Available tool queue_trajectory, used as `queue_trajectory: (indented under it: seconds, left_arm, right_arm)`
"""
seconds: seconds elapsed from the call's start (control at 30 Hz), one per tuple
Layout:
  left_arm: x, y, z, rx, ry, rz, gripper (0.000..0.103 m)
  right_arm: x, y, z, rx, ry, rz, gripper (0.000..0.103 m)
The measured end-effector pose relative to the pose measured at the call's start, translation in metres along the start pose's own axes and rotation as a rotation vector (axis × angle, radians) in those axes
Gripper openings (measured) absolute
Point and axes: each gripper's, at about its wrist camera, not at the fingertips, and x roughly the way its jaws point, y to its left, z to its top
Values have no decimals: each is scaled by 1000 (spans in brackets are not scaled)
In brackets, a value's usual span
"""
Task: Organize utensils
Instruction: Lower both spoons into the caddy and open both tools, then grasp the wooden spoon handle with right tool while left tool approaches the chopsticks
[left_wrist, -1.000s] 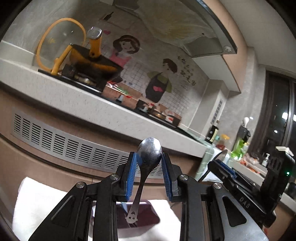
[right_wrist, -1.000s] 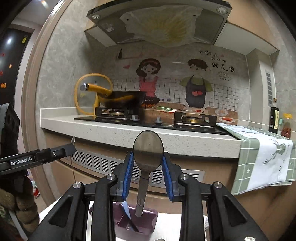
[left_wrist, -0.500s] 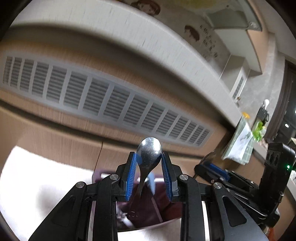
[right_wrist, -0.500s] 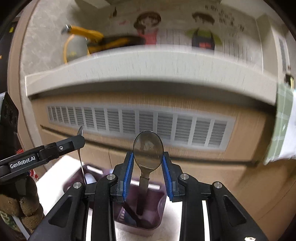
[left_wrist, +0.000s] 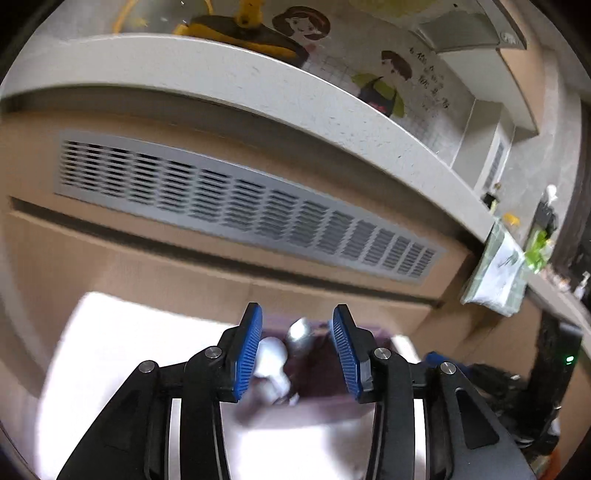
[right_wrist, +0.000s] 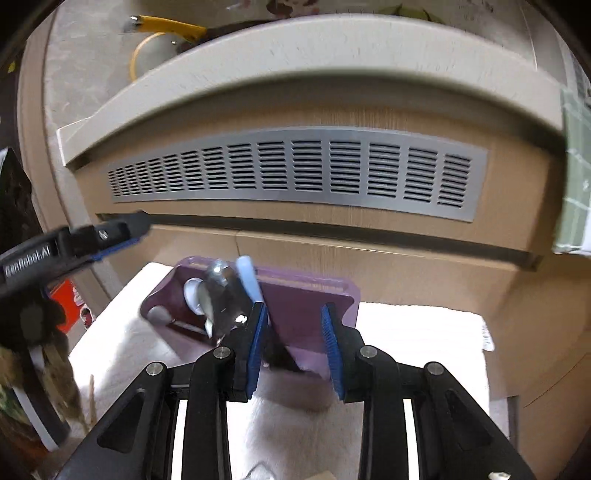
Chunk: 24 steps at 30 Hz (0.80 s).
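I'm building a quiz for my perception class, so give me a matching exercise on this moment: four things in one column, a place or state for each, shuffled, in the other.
Things:
1. left gripper
2. shiny metal spoons
3. purple plastic utensil holder
4. green checked towel

Places or states:
A. standing on the white cloth
B. jaws open, holding nothing
C. hanging over the counter edge
D. resting in the holder's left part

Pairs: 1-B, 2-D, 3-A, 4-C
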Motion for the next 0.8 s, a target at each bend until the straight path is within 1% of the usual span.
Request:
queue_trajectory:
  seconds: [0.1, 0.2, 0.33, 0.43, 0.53, 0.6, 0.63, 0.73, 0.8]
  left_arm:
    - [-28, 15, -20, -2, 41, 51, 41]
    - [-54, 35, -47, -20, 92, 116, 41]
    - [-84, 65, -89, -80, 190, 153, 41]
    - [-96, 83, -120, -117, 264, 179, 41]
    - [-97, 94, -145, -148, 342, 171, 41]
    - [-94, 99, -157, -172, 369, 157, 41]
    - [-93, 100, -159, -178, 373, 153, 41]
    - [-86, 98, -160, -209, 378, 128, 41]
    - [-80, 93, -157, -202, 375, 128, 41]
  right_arm:
    - [-17, 17, -17, -32, 19, -5, 29]
    - [-33, 31, -39, -46, 54, 21, 29]
    - [-51, 45, -79, -47, 111, 44, 29]
    - [-59, 52, -104, -63, 143, 42, 29]
    - [-63, 56, -122, -61, 166, 39, 29]
    - [-61, 56, -133, -52, 194, 51, 29]
    - [-59, 55, -137, -54, 207, 53, 29]
    - [-51, 51, -143, -44, 232, 22, 29]
    - [-49, 44, -146, -17, 241, 5, 29]
